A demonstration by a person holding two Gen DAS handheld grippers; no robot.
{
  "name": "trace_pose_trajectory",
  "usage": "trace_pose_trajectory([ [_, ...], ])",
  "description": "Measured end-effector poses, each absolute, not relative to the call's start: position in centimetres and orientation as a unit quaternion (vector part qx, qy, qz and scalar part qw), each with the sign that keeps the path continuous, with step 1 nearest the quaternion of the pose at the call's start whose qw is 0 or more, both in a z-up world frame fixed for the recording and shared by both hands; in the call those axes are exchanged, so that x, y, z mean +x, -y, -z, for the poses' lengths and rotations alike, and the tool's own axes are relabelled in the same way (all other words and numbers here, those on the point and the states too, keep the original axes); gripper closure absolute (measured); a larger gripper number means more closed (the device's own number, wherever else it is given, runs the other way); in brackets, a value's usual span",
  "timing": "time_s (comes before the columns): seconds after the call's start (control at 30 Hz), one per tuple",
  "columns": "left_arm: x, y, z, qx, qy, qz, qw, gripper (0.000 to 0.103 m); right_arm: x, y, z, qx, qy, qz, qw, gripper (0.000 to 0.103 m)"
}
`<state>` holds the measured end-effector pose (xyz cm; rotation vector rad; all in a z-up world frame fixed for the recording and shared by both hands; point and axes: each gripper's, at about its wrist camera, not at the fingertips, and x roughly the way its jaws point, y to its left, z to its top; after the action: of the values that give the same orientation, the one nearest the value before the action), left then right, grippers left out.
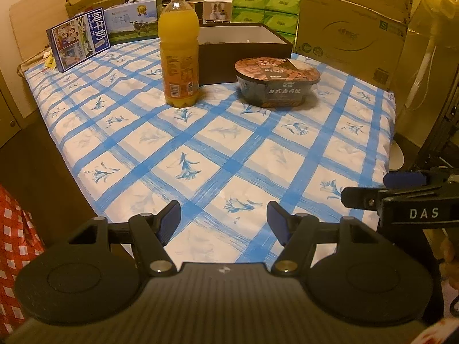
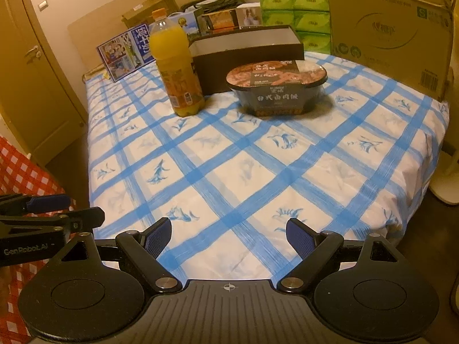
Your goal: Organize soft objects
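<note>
Nearest, the left tool (image 1: pixel 223 219) hangs wide and empty over the near edge of the blue-checked bed (image 1: pixel 218 154); the right tool (image 2: pixel 229 235) beside it is equally wide, holding nothing. At eleven o'clock stands an orange juice bottle (image 1: pixel 179 51), upright. At one o'clock sits an instant meal bowl (image 1: pixel 276 81), lid on, just before a dark open box (image 1: pixel 243 47). Green tissue packs (image 1: pixel 265 8) are stacked behind.

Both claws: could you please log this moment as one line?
left claw open, empty | right claw open, empty | orange juice bottle, instant rice bowl untouched
</note>
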<state>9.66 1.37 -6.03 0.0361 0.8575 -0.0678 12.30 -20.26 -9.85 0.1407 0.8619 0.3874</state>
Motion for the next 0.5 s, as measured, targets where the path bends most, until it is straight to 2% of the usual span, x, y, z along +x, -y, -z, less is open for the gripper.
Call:
trace_pose_trajectory([
  [0.5,9.57,-1.54,6.24,0.014,-0.419,0.033,0.907,0.039,12.21,19.68,10.05,0.058,-0.431,-0.185,0.881,0.016],
])
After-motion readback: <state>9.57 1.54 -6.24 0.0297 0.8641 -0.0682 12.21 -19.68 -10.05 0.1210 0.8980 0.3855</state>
